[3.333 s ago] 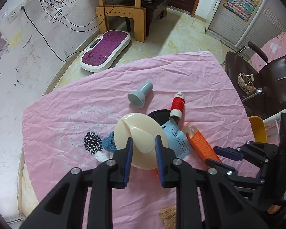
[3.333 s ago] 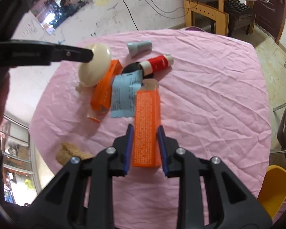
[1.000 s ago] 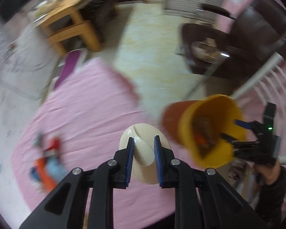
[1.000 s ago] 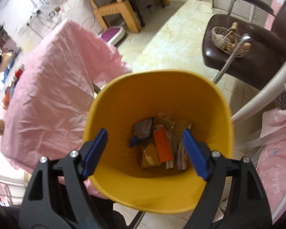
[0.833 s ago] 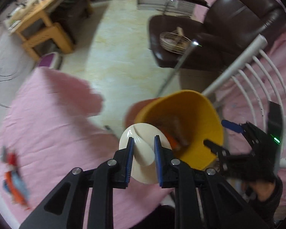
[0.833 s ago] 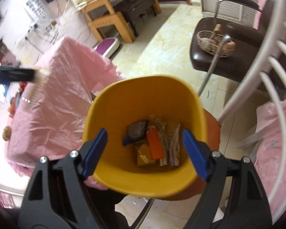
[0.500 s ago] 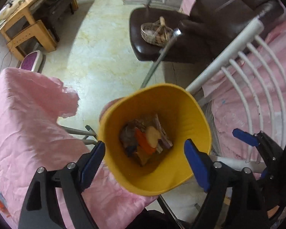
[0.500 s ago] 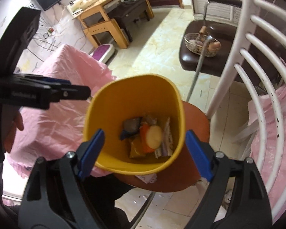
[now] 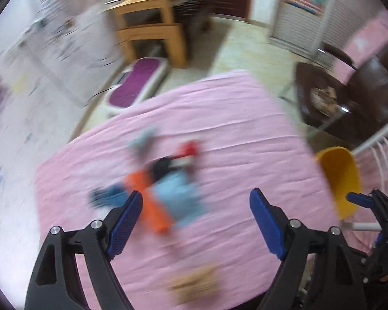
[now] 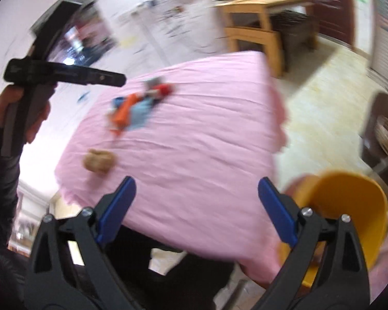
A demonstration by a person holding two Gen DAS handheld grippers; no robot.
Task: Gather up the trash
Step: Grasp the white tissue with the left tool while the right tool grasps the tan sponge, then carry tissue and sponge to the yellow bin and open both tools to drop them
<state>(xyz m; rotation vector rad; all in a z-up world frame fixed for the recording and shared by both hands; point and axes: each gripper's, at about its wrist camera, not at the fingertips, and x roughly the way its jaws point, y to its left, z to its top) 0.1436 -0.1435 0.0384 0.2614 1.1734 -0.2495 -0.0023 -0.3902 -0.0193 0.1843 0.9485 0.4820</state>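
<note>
- The left hand-held gripper [image 9: 196, 222] is released and empty; the cream round piece it carried a second ago is gone from between its jaws, dropped into the yellow bin [image 9: 340, 178].
- The right hand-held gripper [image 10: 196, 210] is also empty, and its jaws are opening wider with nothing between them; its orange box went into the same bin earlier.
- Both views have swung away from the bin and back to the pink worktop [image 9: 245, 134]; the bin now stands at the right edge, beside the worktop.
- The trash that is left lies in a blurred heap [image 9: 165, 180] on the far left part of the worktop: orange, light blue, red and dark pieces.
- A brown lump [image 10: 99, 161] lies apart, nearer.
- I judge one round finished and the next pick about to start.
</note>
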